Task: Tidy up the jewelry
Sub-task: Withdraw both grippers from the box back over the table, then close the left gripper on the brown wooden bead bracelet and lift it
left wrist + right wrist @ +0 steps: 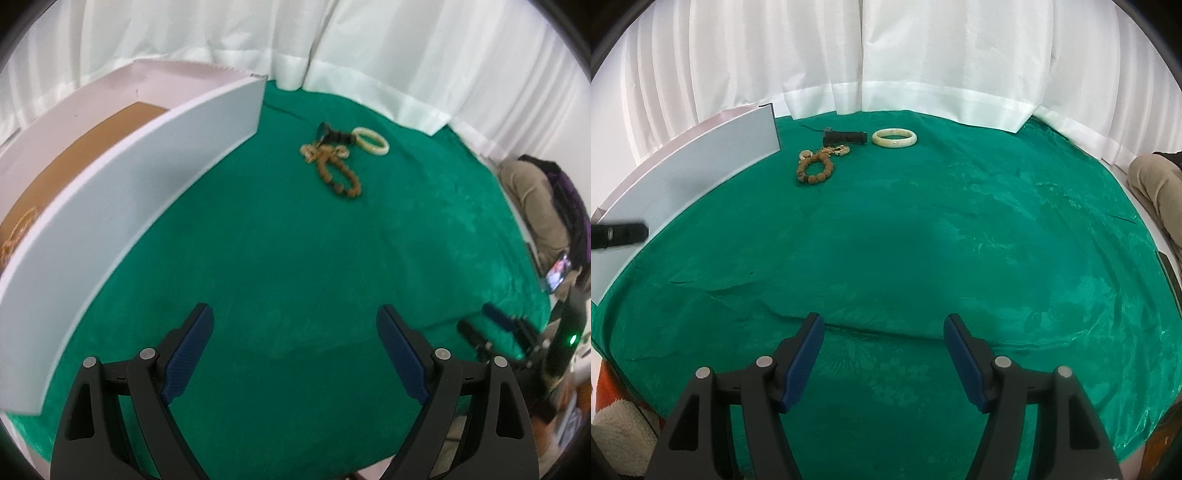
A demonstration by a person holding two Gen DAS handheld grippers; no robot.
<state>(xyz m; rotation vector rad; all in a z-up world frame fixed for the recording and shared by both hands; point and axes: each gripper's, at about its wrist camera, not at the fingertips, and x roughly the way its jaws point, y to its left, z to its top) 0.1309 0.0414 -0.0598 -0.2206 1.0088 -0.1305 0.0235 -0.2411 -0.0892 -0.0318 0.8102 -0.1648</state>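
Left wrist view. Left gripper (294, 320): jaws wide apart, holding nothing. Open white rectangular box with brown floor (122, 162): a gold chain (18, 230) lies inside, near corner. Beyond the box's far corner, on green cloth (280, 258): brown wooden bead bracelet (341, 177), likely light and limp, best pinched across the strand.

Right wrist view. Right gripper (884, 328): jaws apart, holding nothing. Right of the box: cream rigid bangle (894, 138), probably smooth and brittle, grip across its rim; black cylindrical item (846, 137) between bangle and box.
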